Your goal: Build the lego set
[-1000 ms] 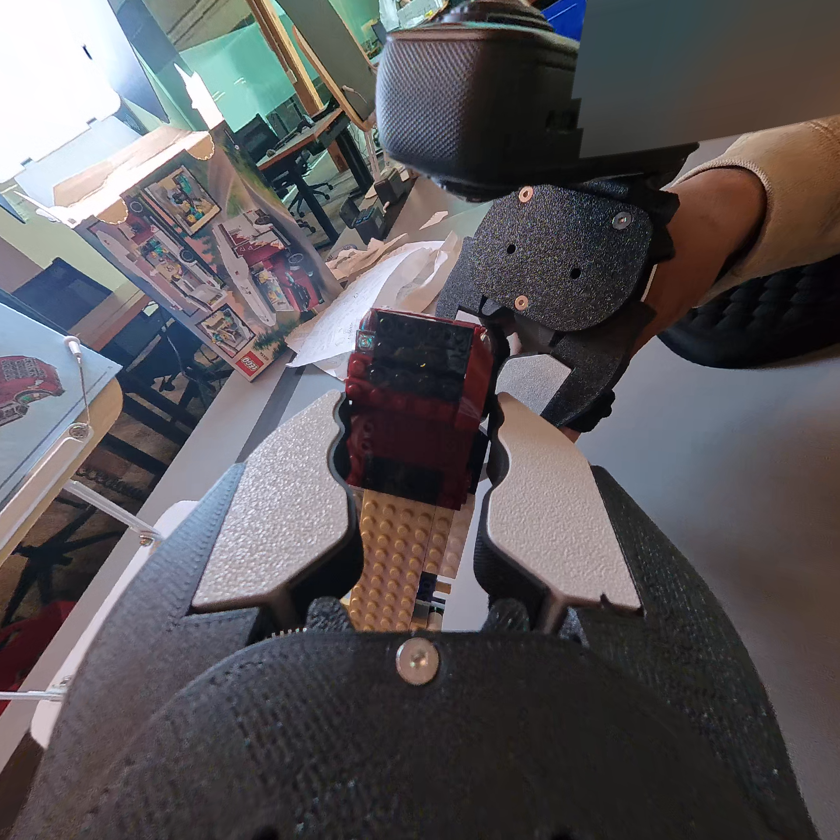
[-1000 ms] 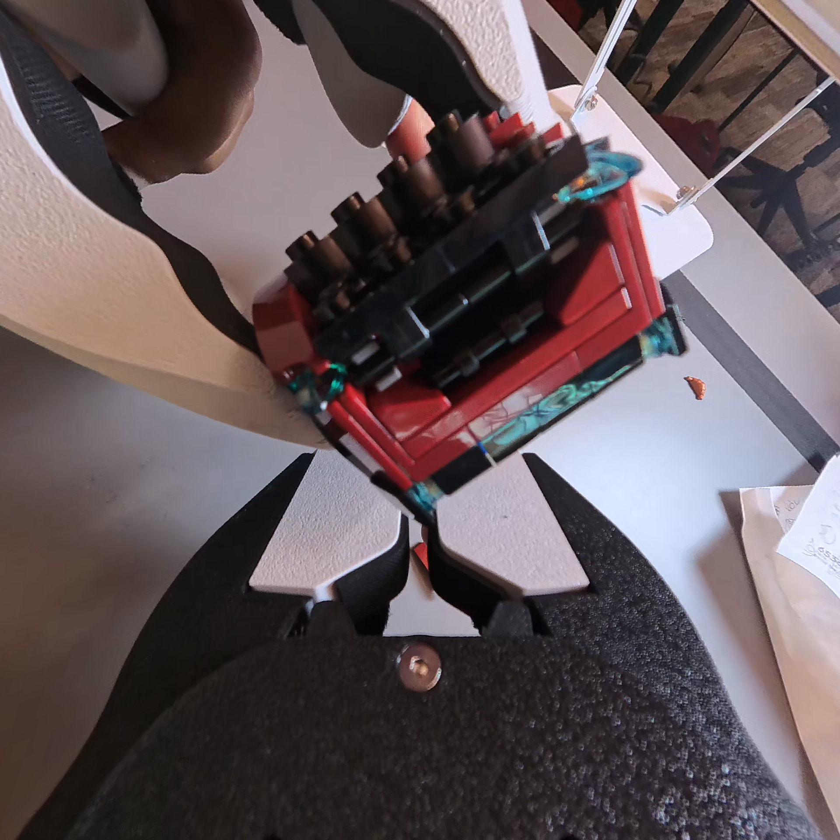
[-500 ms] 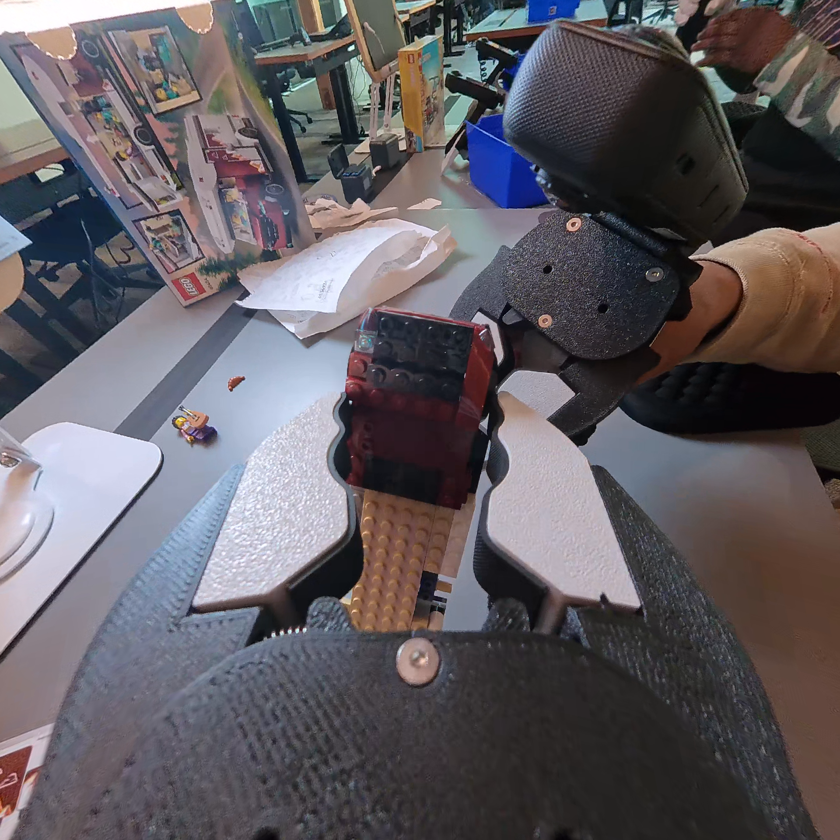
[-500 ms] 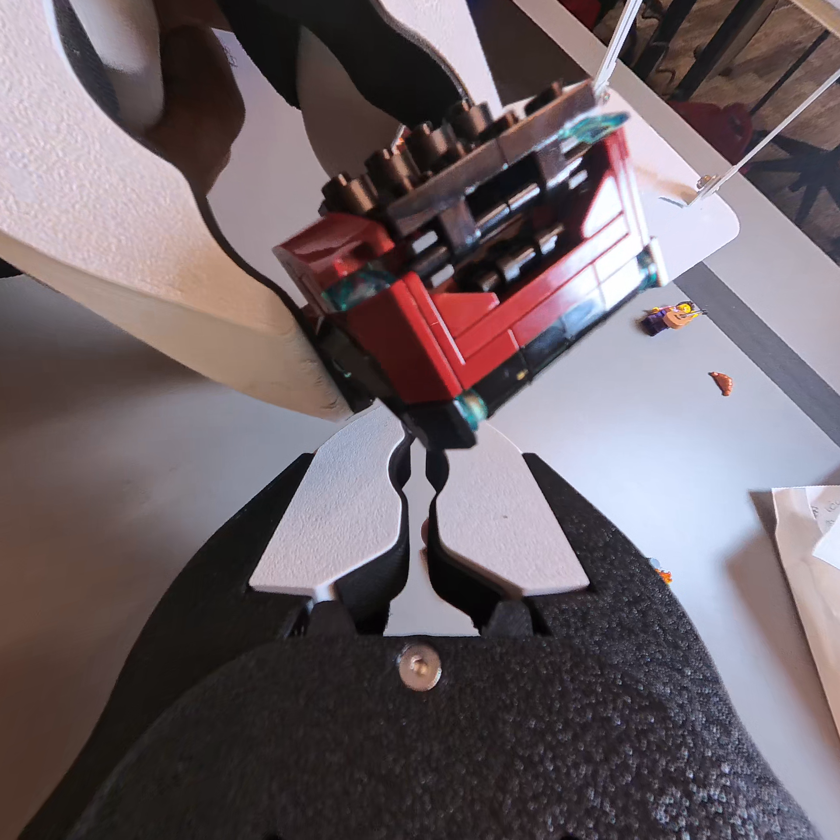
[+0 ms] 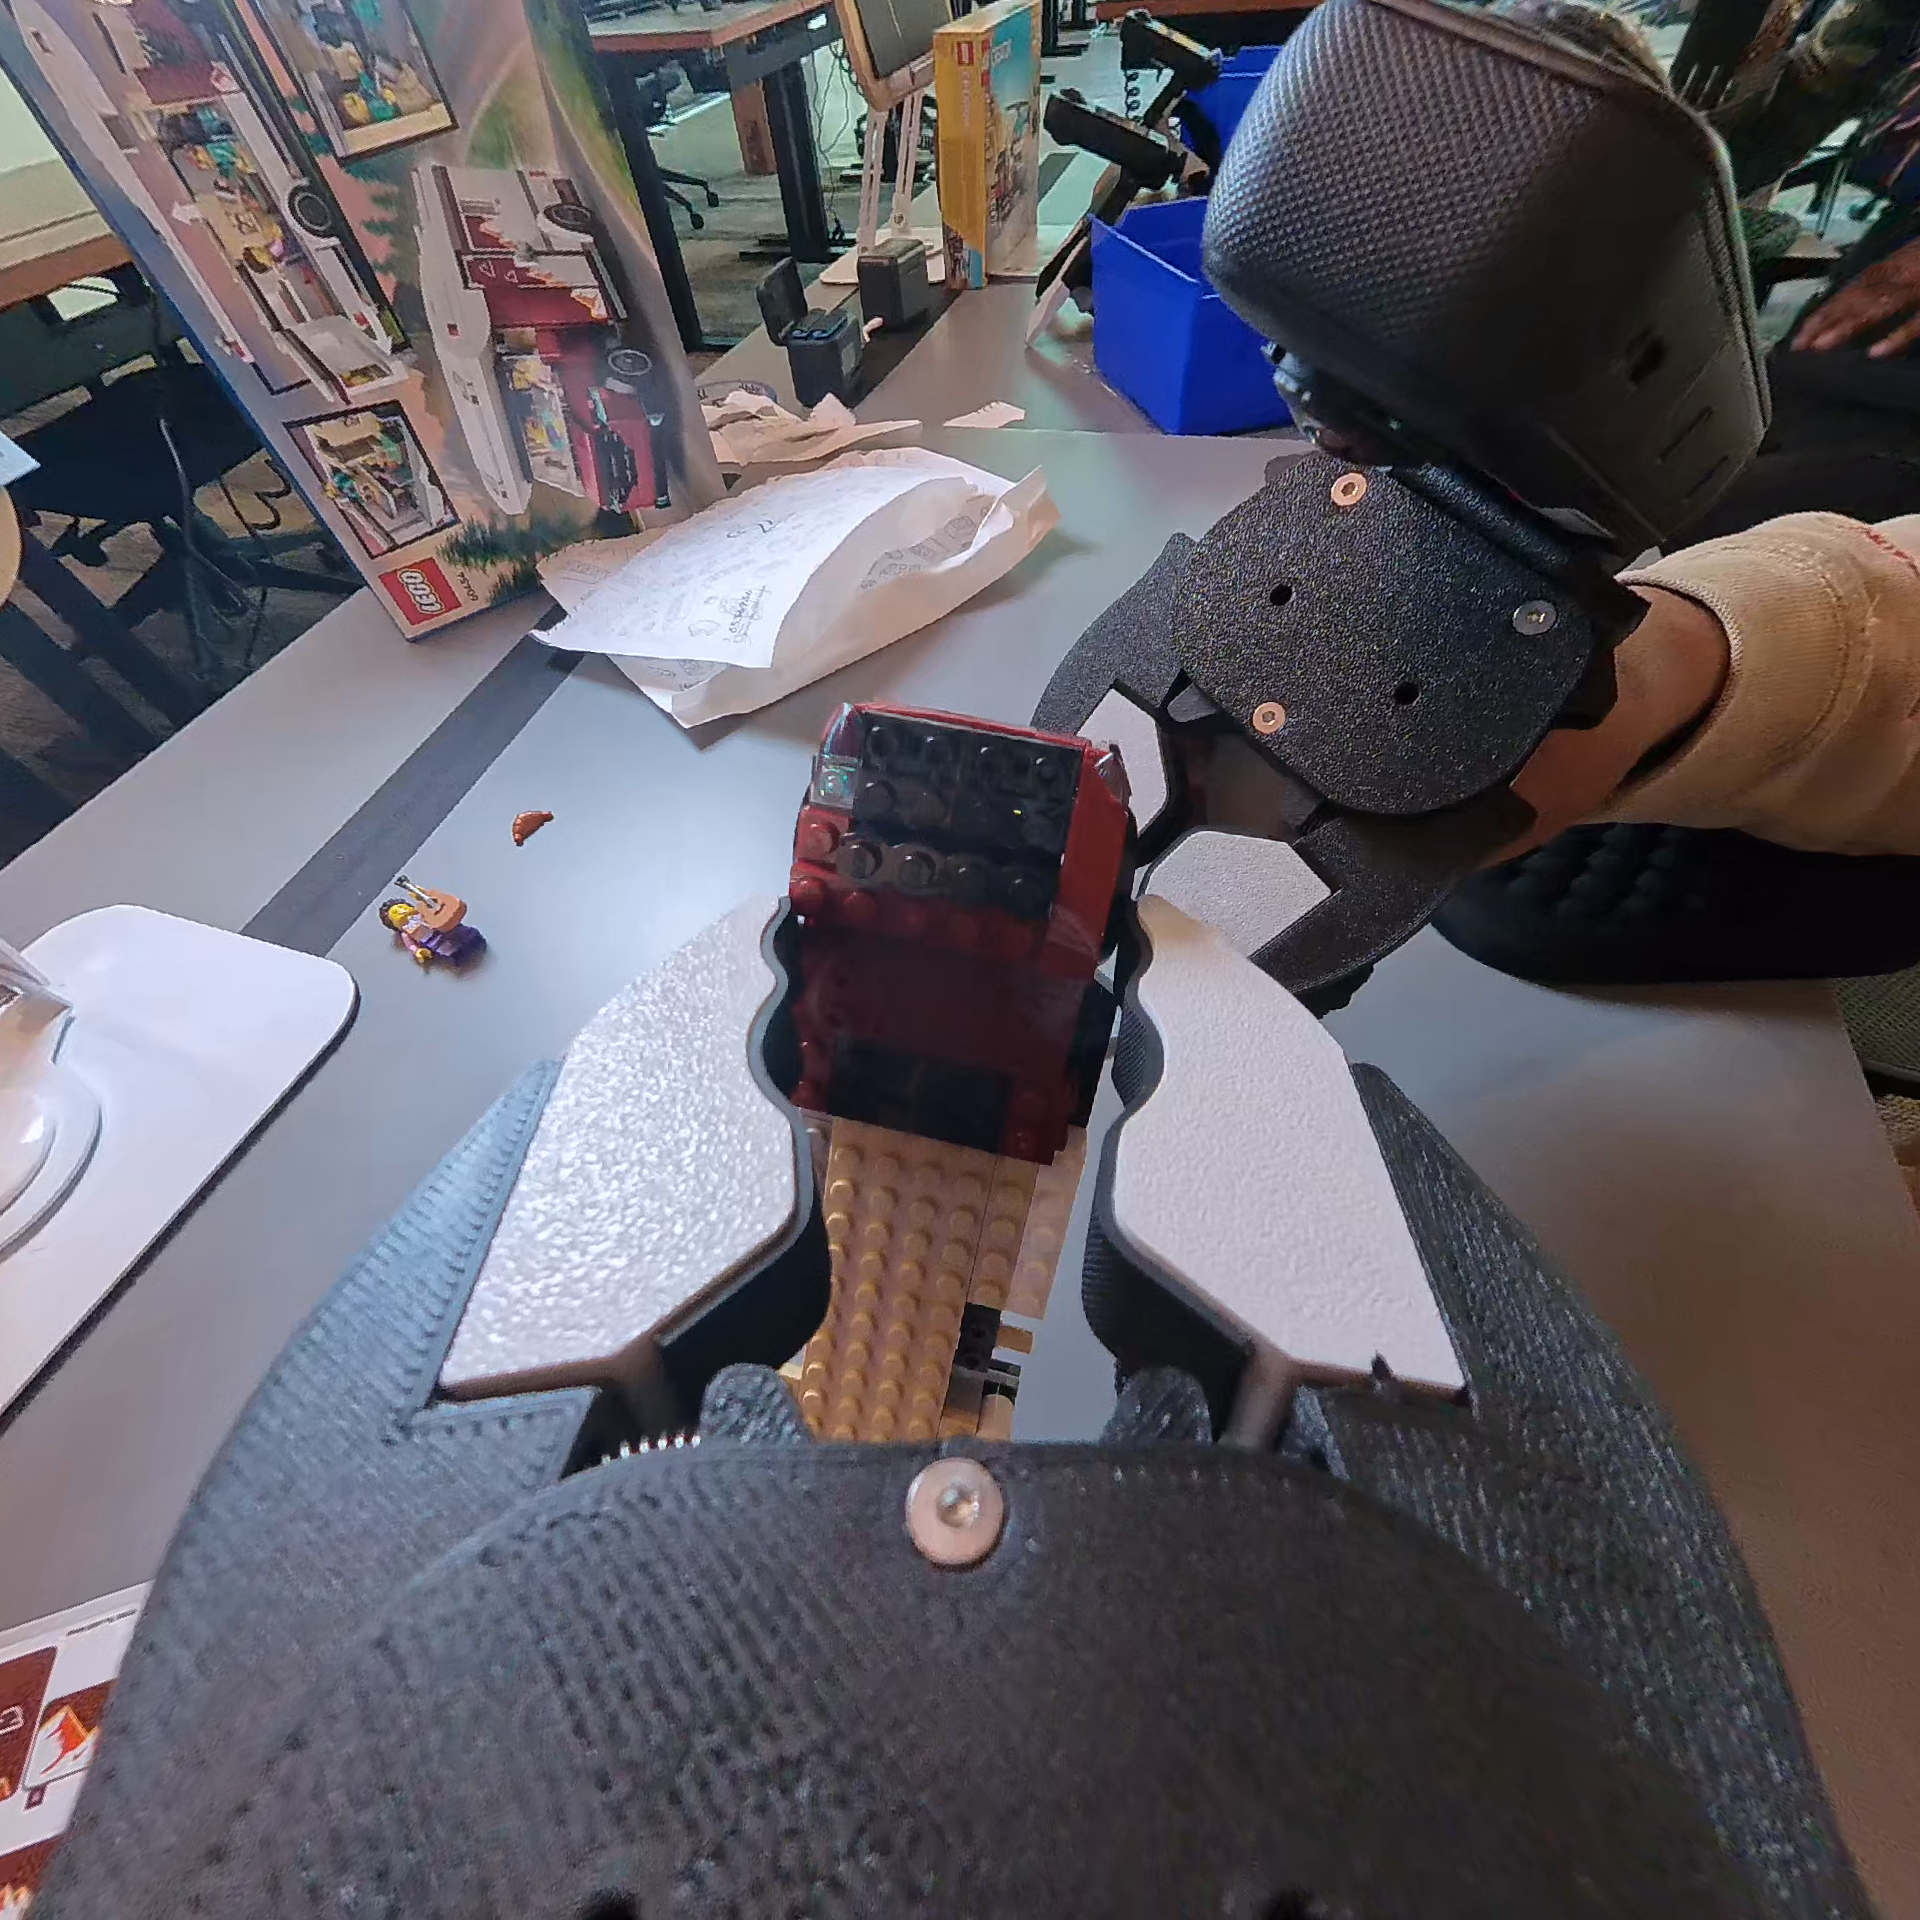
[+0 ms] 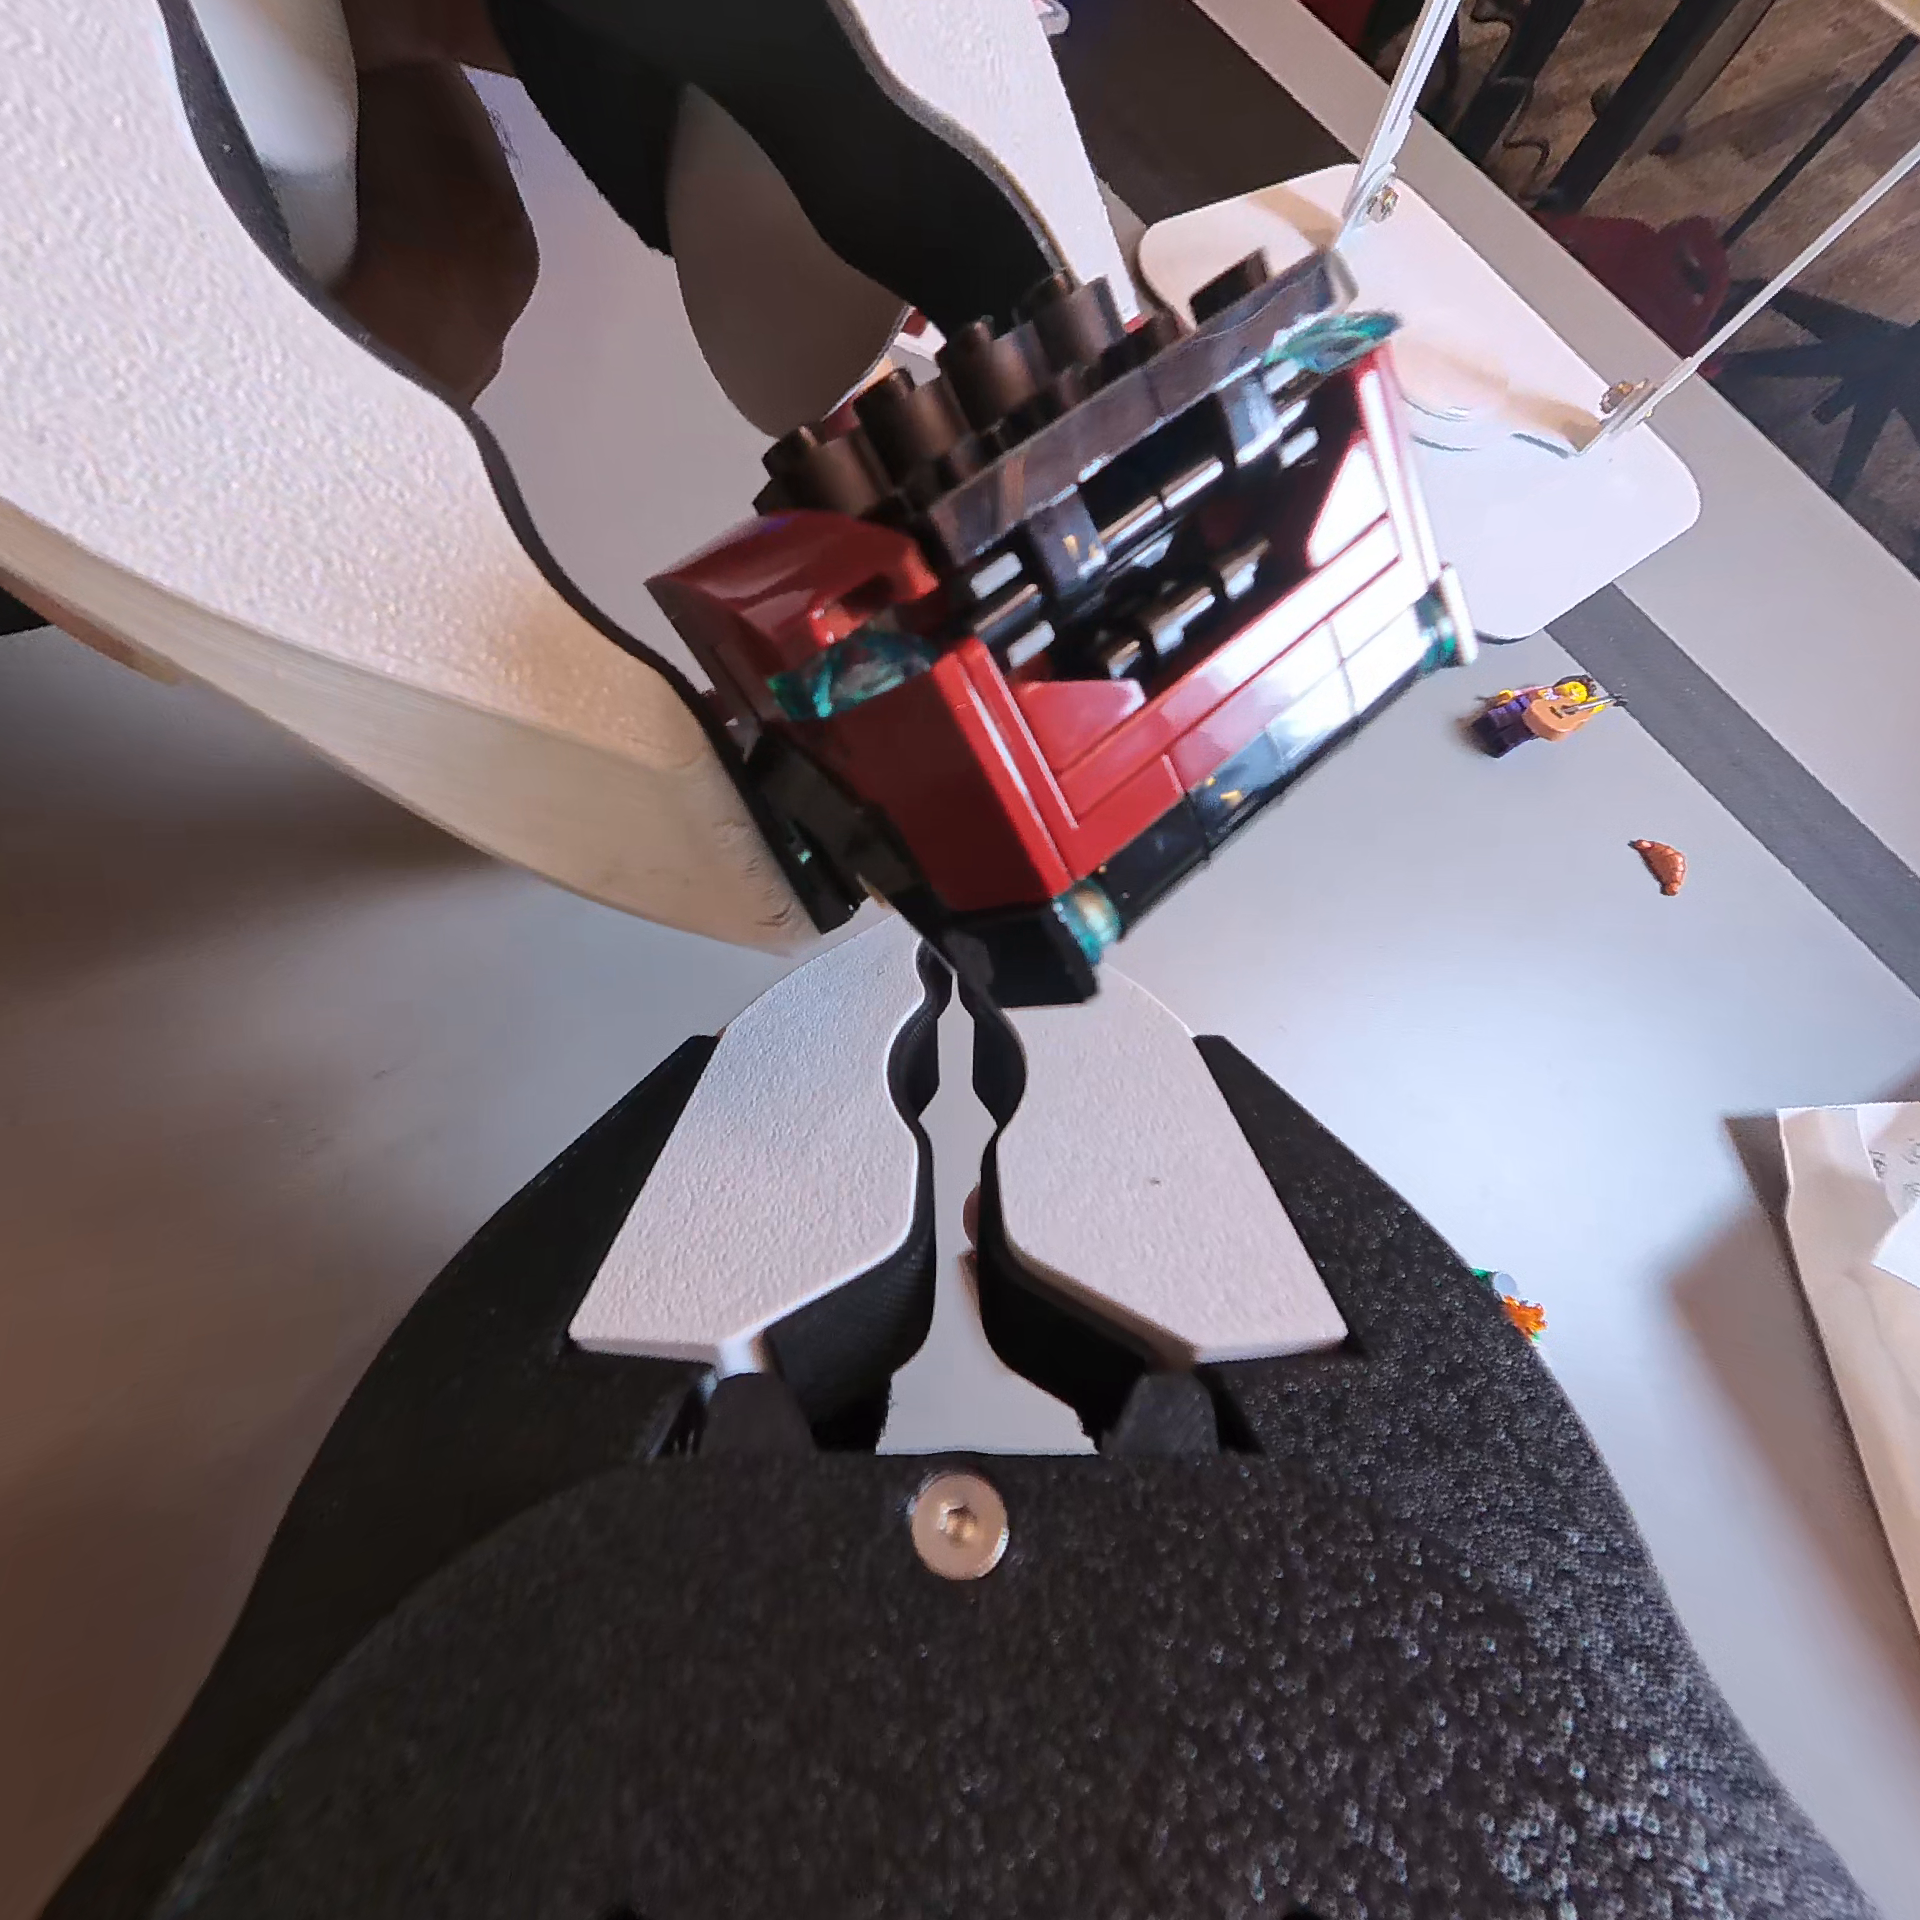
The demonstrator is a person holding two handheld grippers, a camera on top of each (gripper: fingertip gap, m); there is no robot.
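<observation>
So the left gripper (image 5: 951,935) is clamped on a dark red and black brick model (image 5: 956,935), both pads pressing its sides, held up over the grey table (image 5: 1558,1195). The right gripper (image 6: 961,997) is clenched tight with its tips right at the model's near corner. A tiny minifigure (image 5: 431,920) lies far left.

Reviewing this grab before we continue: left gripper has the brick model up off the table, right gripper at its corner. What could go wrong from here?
1. The left gripper clamps only the brick model's mid-section; the tan plate hangs free and could pop off.
2. The shut right gripper sits at the model's black corner; a push there could twist the model in the pads or shed bricks.
3. Anything shed would drop among the minifigure and croissant piece.
</observation>
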